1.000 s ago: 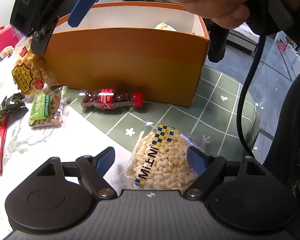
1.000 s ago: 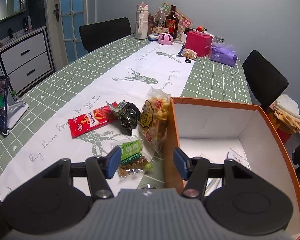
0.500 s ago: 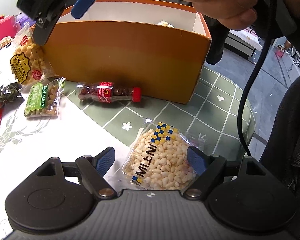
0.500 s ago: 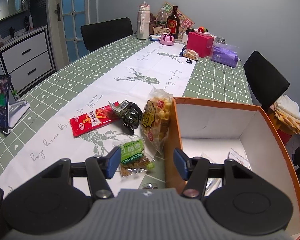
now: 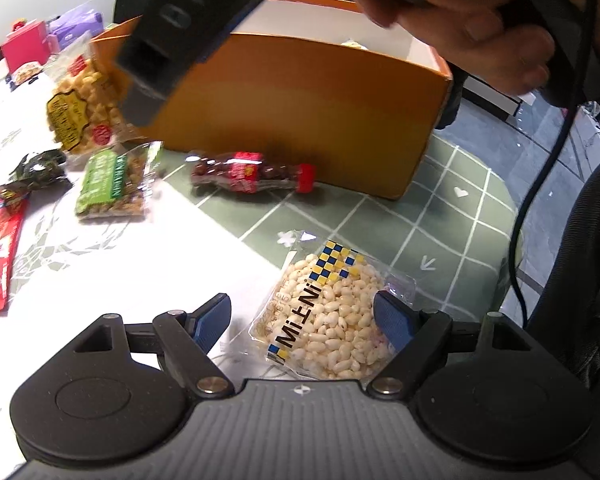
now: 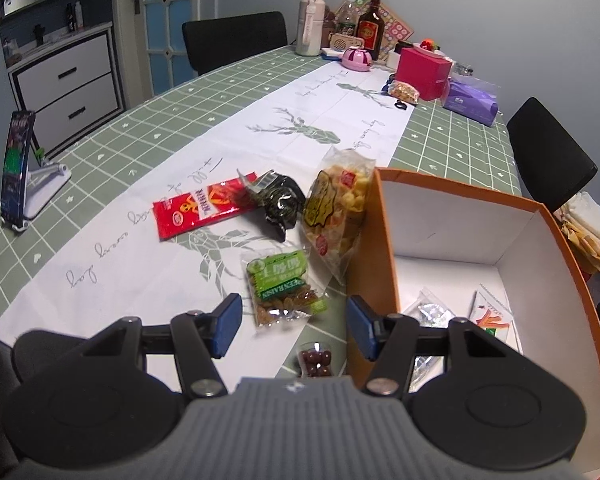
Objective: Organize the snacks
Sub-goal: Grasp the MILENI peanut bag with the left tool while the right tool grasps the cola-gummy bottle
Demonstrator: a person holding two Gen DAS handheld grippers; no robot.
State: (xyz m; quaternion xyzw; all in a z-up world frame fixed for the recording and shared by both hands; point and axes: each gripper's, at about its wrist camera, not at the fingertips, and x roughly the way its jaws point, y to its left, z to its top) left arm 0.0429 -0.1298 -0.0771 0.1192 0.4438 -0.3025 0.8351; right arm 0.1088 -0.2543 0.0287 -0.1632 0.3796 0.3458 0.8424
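Two grippers at work, both with fingers spread wide and nothing held. Left gripper (image 5: 302, 320) low over the near edge of the surface (image 5: 440, 216), straddling a clear flat packet of pale puffed grains with a blue-and-yellow checked label (image 5: 328, 320): right blue pad just at the packet's right side, left pad well clear of its left side, so not yet centred. Judged as the approach to a pick, with the open-topped orange cardboard box with white lining (image 6: 452, 240) as the destination; a few small sachets already lying on its floor. Right gripper (image 6: 294, 322) hovering higher, above the box's near-left corner, over a green-labelled clear bag of raisins (image 6: 284, 286) and the end of a small clear bottle of dark round chocolates with a red label and red cap (image 5: 252, 172), which lies along the box's near wall. Still outside the box, toward the middle of the surface: a yellow bag of puffed corn snacks (image 6: 338, 208) leaning on the left wall, a crumpled dark foil wrapper (image 6: 280, 204), a long red flat packet (image 6: 204, 210). Next move, as a judgement: shift left gripper slightly right to centre the packet, settle down, close gently on the thin crinkly film, then lift over the box wall without clashing with the right gripper.
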